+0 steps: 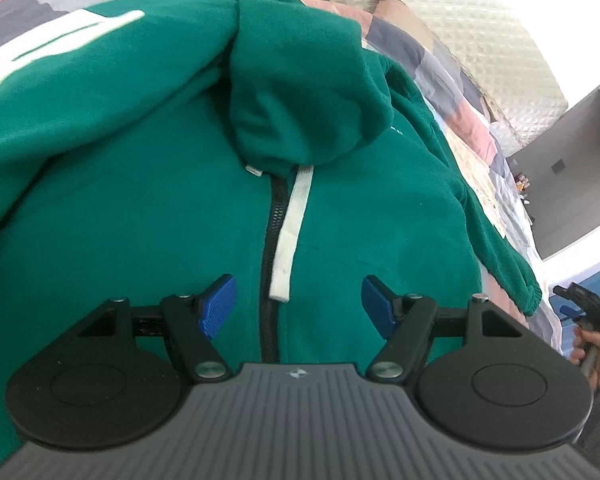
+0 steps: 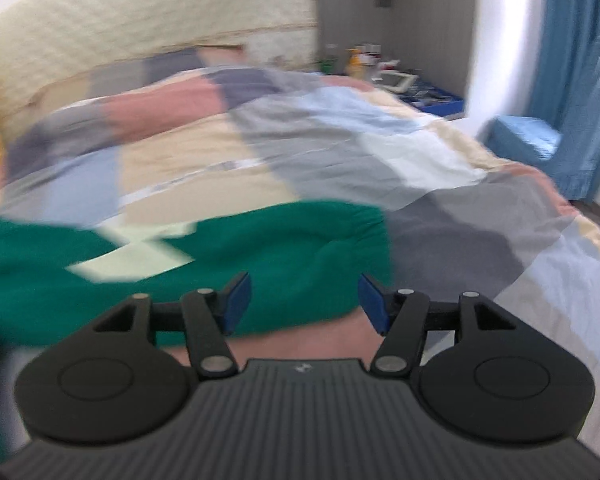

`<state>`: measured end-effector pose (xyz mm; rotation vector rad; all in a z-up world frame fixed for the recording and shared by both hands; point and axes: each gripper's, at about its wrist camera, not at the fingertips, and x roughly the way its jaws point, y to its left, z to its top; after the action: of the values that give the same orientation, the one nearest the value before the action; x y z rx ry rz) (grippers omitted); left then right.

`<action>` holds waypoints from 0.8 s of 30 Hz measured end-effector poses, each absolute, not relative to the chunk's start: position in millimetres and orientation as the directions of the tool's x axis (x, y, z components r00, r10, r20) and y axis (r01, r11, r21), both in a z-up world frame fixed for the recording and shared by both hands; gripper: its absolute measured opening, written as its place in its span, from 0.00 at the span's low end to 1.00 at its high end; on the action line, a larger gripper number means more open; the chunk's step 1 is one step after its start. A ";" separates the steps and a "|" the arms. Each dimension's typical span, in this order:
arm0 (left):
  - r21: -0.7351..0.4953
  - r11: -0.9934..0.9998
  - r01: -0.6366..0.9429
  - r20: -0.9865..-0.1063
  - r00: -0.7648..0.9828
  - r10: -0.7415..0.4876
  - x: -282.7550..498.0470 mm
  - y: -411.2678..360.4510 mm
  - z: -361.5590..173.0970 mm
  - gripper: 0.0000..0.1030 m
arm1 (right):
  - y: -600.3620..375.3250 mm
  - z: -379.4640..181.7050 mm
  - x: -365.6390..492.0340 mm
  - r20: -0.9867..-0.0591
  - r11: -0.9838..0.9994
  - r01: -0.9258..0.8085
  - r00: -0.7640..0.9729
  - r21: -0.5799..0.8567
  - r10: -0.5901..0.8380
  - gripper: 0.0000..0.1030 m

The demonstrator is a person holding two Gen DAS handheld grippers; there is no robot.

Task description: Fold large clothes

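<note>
**Both hand-held grippers stood open over the green hoodie**

From the left wrist view, our left hand-held gripper [image 1: 298, 306] hung with its blue pads apart and nothing between them. The green hoodie [image 1: 140, 200] lay front-up on the bed, directly ahead of and beneath that gripper. Its black zipper [image 1: 269, 280] ran up between the pads, and a white drawstring [image 1: 292, 232] lay just to the right of it. Farther ahead, the hood [image 1: 300, 80] was flopped forward onto the chest. Off to the right, a sleeve [image 1: 500, 248] trailed toward the edge of the patchwork quilt [image 1: 460, 92], and our right hand [image 1: 592, 356] showed at the frame's edge.

From the right wrist view, which was blurred, our right hand-held gripper [image 2: 304, 302] also had its pads apart, clamped on nothing. A rounded green fold of the hoodie, carrying a pale printed mark [image 2: 140, 256], lay just ahead and to the left of it; the quilt spread beyond.

We judged the step in hand to be taking fresh holds for the next fold. To do it well, we would pinch only the outer edge of the fabric, keep the quilt out of the pads, take matching points on both sides, and draw the cloth flat before laying it over.
</note>
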<state>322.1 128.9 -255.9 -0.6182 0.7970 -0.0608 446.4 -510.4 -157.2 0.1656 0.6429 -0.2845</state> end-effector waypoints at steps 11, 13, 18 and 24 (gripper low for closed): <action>-0.516 0.841 -0.163 -0.618 0.750 -0.234 272.1 146.3 -223.0 0.72 | -307.0 -145.2 318.4 -0.744 0.973 -0.168 0.629 0.156 0.227 0.60; -0.522 0.837 -0.166 -0.609 0.759 -0.229 267.1 150.5 -220.1 0.72 | -275.8 -156.8 306.0 -0.777 0.959 -0.232 0.568 0.165 0.271 0.60; -0.544 0.818 -0.188 -0.598 0.770 -0.221 264.7 154.2 -222.3 0.72 | -218.2 -193.4 296.8 -0.830 0.955 -0.284 0.513 0.079 0.222 0.59; -0.580 0.784 -0.222 -0.596 0.771 -0.224 256.8 167.6 -228.6 0.72 | -211.8 -224.1 304.1 -0.839 0.971 -0.238 0.529 -0.007 0.124 0.05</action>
<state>256.8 167.6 -228.6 -0.6851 0.7049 -0.0012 304.1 -211.8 -224.1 -0.1257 0.9906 0.2168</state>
